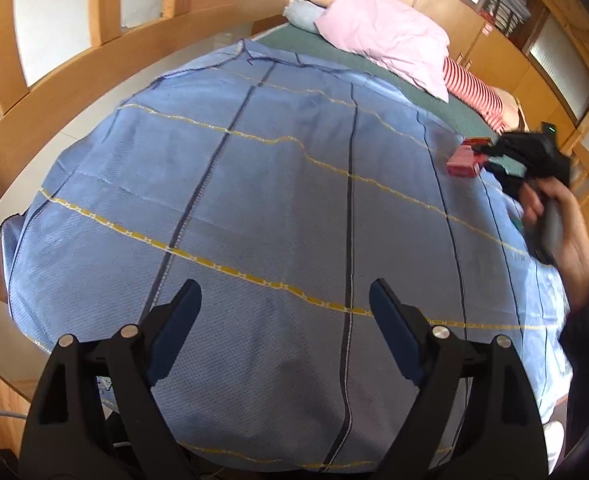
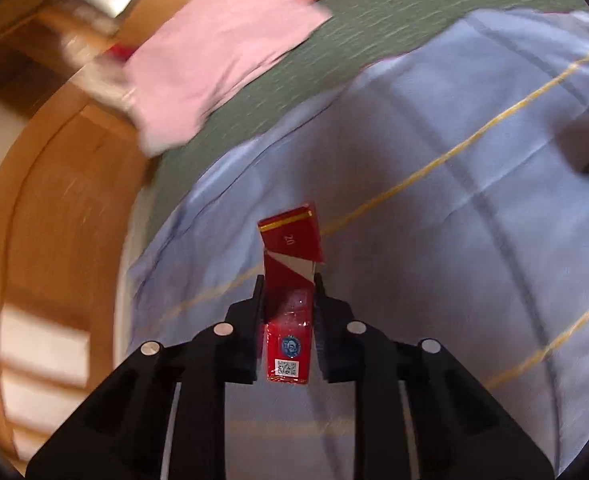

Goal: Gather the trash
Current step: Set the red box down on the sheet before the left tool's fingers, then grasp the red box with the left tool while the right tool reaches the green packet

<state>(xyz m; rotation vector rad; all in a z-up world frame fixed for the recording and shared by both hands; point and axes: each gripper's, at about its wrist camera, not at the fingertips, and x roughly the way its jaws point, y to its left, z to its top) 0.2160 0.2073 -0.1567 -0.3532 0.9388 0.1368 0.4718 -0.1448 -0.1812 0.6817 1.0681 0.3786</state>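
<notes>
Right gripper (image 2: 289,292) pinching red pack (image 2: 290,280) — left gripper (image 1: 285,300) agape

Left gripper (image 1: 285,304) spread wide; right gripper (image 2: 288,292) clamped.

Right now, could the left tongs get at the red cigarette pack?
Probably not. The left tongs hang open over bare blue bedspread, well short of the red cigarette pack, which the right tongs already clamp.

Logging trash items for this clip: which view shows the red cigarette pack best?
The right wrist view: the red cigarette pack sits centred and close, clamped in the right gripper, lid flipped open. The left wrist view shows it only small and blurred at the far right.
</notes>
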